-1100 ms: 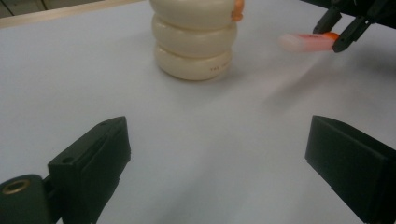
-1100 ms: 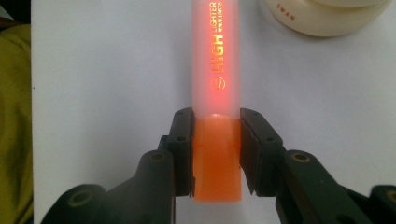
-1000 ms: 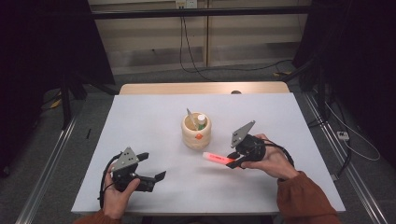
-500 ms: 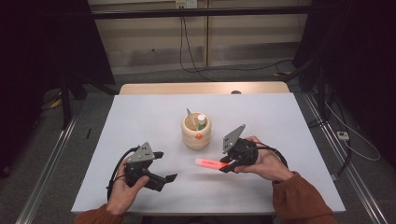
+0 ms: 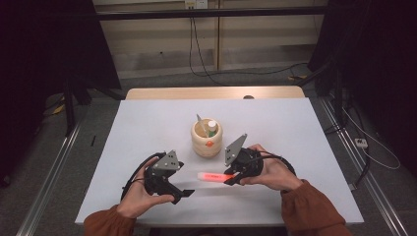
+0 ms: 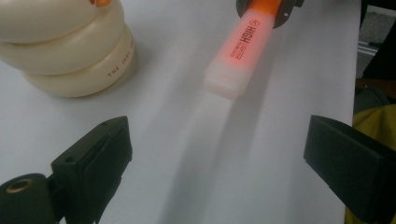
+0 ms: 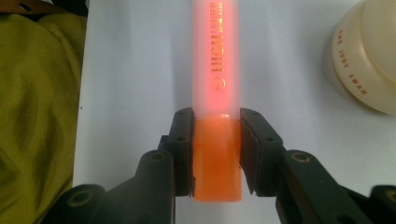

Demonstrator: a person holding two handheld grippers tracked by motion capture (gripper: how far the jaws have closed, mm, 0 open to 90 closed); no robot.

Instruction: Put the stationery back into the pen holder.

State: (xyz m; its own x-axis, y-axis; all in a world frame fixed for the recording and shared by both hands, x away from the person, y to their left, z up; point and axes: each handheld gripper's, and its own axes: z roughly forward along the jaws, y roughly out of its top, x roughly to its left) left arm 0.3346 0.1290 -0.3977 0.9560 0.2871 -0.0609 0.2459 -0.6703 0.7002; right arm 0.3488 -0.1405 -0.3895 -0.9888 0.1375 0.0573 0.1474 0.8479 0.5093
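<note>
The right gripper [image 5: 231, 180], seen right of centre in the lower half of the high view, is clamped on an orange highlighter [image 5: 215, 176]. In the right gripper view both black jaws press on opposite sides of the solid orange end of the highlighter [image 7: 216, 93], and the translucent capped length runs straight up to the top edge of the frame. In the high view the highlighter lies roughly level over the white table [image 5: 295, 128], its pale capped end pointing toward the left of the frame, at the left gripper [image 5: 186, 194].

The left gripper sits lower left of centre in the high view, held in the person's left hand [image 5: 137, 196]. Its jaws are spread wide with nothing between them; in the left gripper view they stand at the lower left and lower right corners, bare table between. The highlighter's capped end [image 6: 233, 60] shows in the upper middle of that view, apart from both jaws and aimed at the gap.

A cream ringed pot [image 5: 206, 140] stands at the centre of the table, just above the highlighter in the high view, not touching it. A pale stick and a white-capped item stand inside it. The same pot [image 6: 70, 46] occupies the upper left of the left gripper view.
</note>
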